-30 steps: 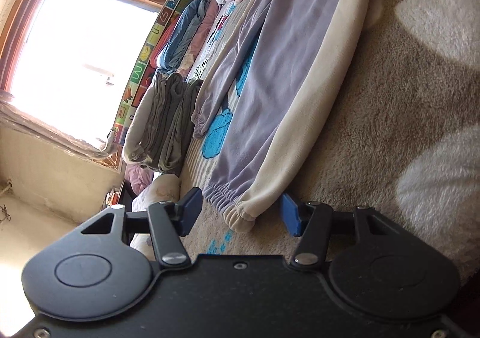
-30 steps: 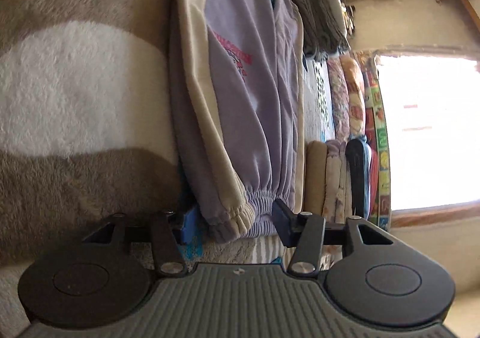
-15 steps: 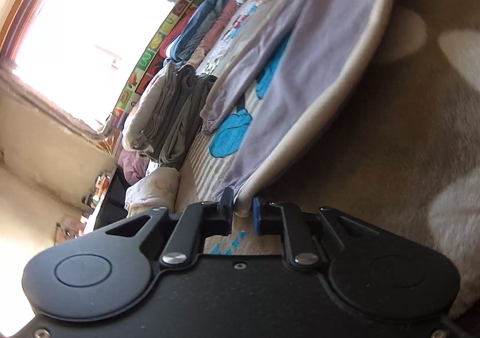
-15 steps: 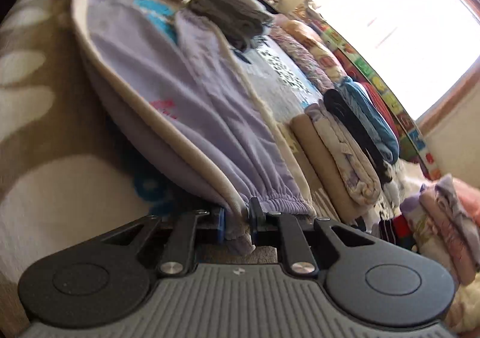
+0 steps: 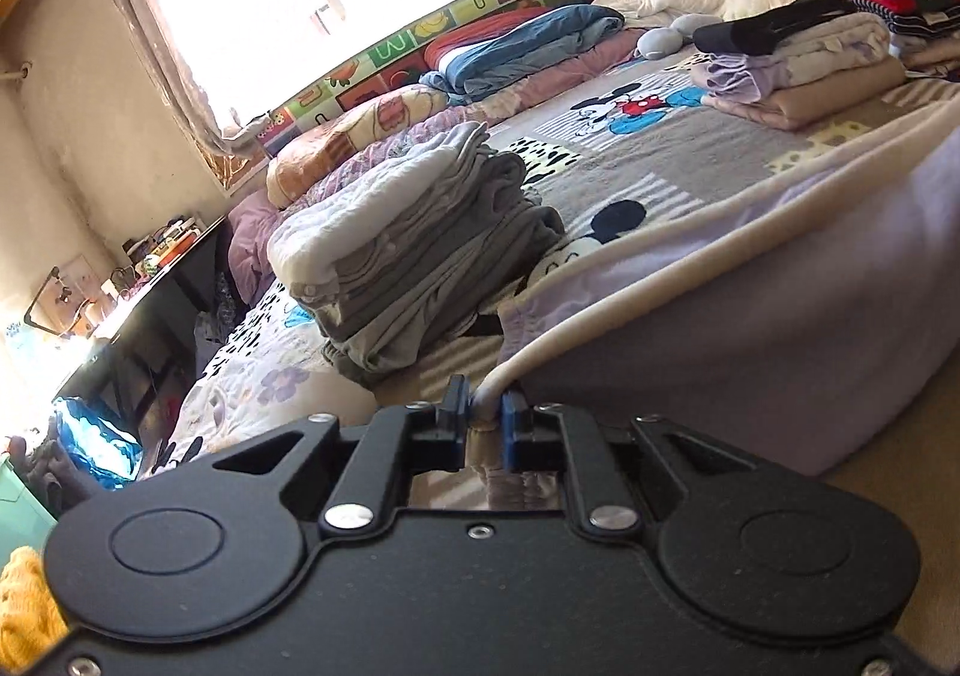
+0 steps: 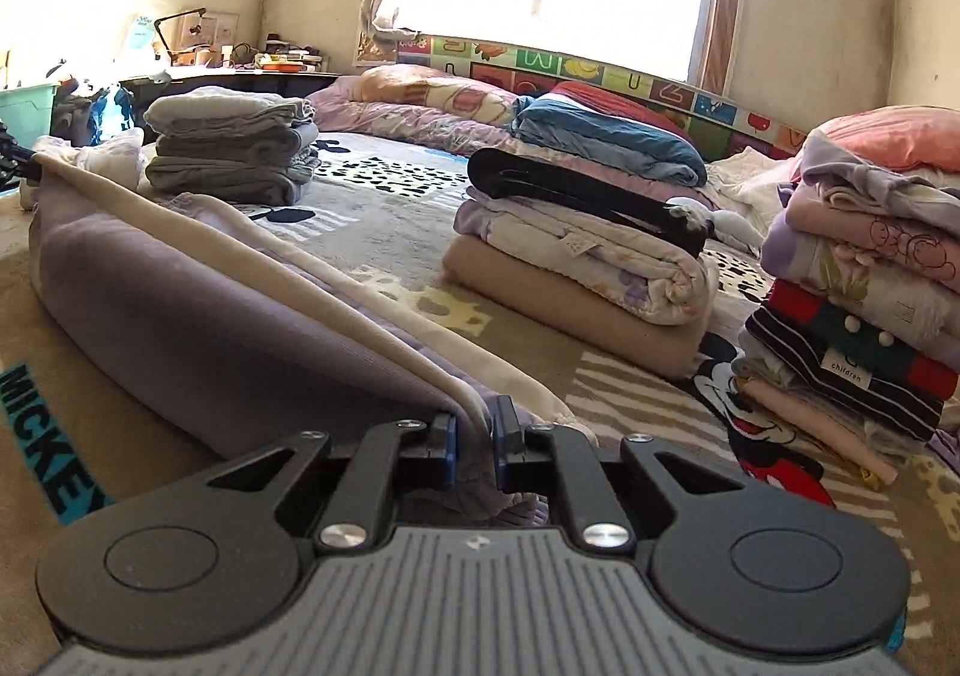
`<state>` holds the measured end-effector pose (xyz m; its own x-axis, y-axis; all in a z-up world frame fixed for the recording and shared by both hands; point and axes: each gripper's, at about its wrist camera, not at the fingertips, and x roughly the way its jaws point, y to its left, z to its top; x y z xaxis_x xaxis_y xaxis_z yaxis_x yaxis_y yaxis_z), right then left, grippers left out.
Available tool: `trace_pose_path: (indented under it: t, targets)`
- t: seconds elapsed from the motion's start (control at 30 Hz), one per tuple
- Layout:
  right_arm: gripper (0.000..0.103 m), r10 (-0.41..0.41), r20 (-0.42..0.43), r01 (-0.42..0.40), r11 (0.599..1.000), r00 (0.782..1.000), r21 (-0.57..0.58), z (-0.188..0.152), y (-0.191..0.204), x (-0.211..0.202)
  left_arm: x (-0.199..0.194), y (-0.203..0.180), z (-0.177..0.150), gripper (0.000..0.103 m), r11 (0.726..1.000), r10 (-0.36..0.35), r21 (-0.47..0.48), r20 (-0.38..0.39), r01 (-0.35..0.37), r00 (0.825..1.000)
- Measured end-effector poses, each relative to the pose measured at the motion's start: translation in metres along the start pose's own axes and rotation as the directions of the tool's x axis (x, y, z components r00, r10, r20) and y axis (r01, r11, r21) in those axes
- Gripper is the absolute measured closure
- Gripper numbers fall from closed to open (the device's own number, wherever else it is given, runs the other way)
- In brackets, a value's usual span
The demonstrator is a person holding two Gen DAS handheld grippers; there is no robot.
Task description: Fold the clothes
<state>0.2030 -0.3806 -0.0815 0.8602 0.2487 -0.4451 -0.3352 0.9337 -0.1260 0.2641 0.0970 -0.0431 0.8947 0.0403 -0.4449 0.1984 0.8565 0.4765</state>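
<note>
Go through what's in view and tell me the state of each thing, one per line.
Left tool: shut on the purple pants.
Right tool: closing on the purple pants.
Purple pants: one edge lifted off the bed.
Grey clothes: folded, stacked.
Black garment: folded, topping a pile.

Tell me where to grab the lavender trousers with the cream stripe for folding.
Take the lavender trousers by their two gathered ends, at the cream-striped edge, coming in low from the near side. They are long and narrow, so end grips keep them taut. The left gripper is shut on one end; the right gripper's jaws are closing on the other.
</note>
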Motion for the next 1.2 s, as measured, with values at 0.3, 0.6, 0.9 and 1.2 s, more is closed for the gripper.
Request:
trace_pose_path:
  t: [0.3,0.6,0.9,1.2]
  targets:
    - [0.092,0.029,-0.003,-0.029,0.994,1.0,0.104,0.005,-0.026,0.025,0.057,0.003,0.041,0.094,1.0,0.003,-0.025,-0.07,-0.004,0.998]
    - [0.092,0.075,-0.034,-0.066,0.977,0.997,0.203,0.016,-0.047,0.053,0.115,0.01,0.062,0.094,0.994,-0.048,-0.107,-0.163,0.031,0.985]
    - [0.092,0.097,-0.067,-0.075,0.957,0.993,0.282,0.009,-0.059,0.076,0.151,0.005,0.071,0.094,0.991,-0.068,-0.125,-0.225,0.041,0.972]
    - [0.059,0.05,-0.026,-0.034,0.903,0.998,0.429,0.0,-0.069,0.085,0.142,0.048,0.052,0.058,0.875,-0.036,-0.481,-0.191,-0.061,0.981]
